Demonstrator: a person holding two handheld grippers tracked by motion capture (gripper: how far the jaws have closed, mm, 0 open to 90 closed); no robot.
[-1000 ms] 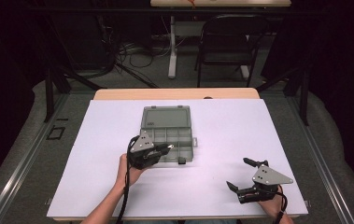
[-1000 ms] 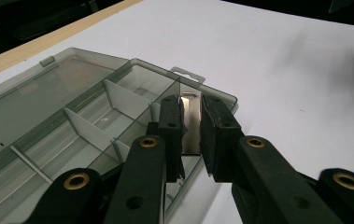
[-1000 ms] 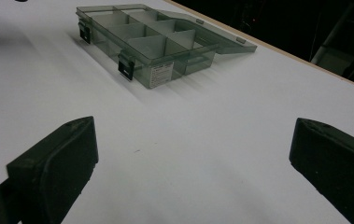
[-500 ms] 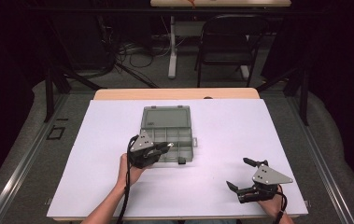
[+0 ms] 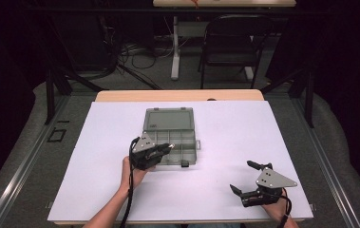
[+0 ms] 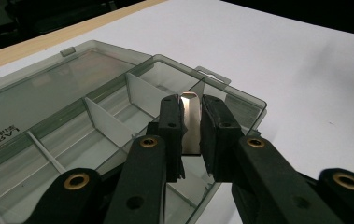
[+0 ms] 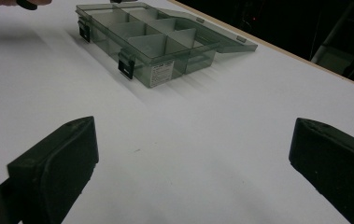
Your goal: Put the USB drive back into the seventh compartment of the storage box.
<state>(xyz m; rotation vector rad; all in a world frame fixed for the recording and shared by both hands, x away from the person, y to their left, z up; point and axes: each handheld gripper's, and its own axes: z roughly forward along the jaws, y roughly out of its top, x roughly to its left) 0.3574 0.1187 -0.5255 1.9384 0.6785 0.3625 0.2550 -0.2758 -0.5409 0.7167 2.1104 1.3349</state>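
Observation:
A smoky clear plastic compartment box (image 5: 170,124) lies open at the middle of the white table, its lid folded back on the far side. My left gripper (image 5: 167,148) hovers at the box's near left corner, shut on a small shiny metal piece (image 6: 192,131). In the left gripper view that piece stands upright between the pads (image 6: 171,122), above a divided compartment (image 6: 104,140). My right gripper (image 5: 242,176) rests near the table's front right, open, with bare table between its jaws. The right gripper view has the box (image 7: 156,42) farther off and the right gripper (image 7: 195,154) wide apart.
The white tabletop (image 5: 234,133) ends in a wooden strip (image 5: 177,95) at the back. Black latches (image 7: 126,64) hang on the box's near wall. A black chair (image 5: 230,42) and cables stand on the floor beyond the table.

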